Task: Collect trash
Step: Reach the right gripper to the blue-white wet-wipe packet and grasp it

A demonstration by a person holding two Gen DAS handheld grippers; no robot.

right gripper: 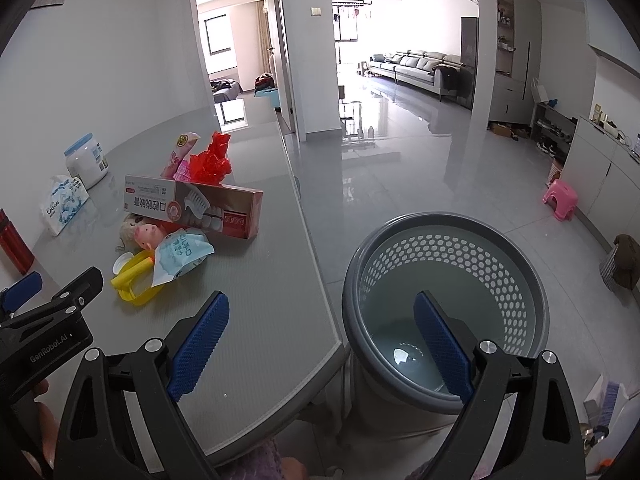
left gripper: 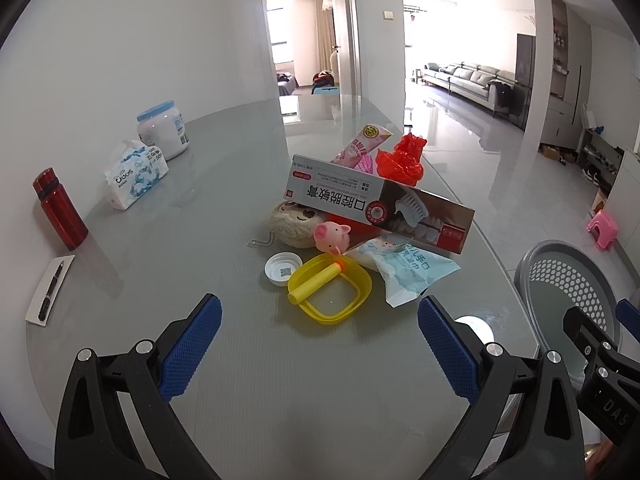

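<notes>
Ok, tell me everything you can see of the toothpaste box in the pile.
The toothpaste box is a long cardboard carton, white at one end and brown with a red band at the other, printed with Chinese characters, a toothbrush head and teeth. It looks closed and undented. It lies tilted across the top of the pile, propped on the plush toy and pink pig, with the red plastic bag behind it. Neither pair of tongs touches it.

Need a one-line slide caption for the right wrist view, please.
Open right hand-held gripper poised over table edge and empty grey basket, trash pile at left.
</notes>
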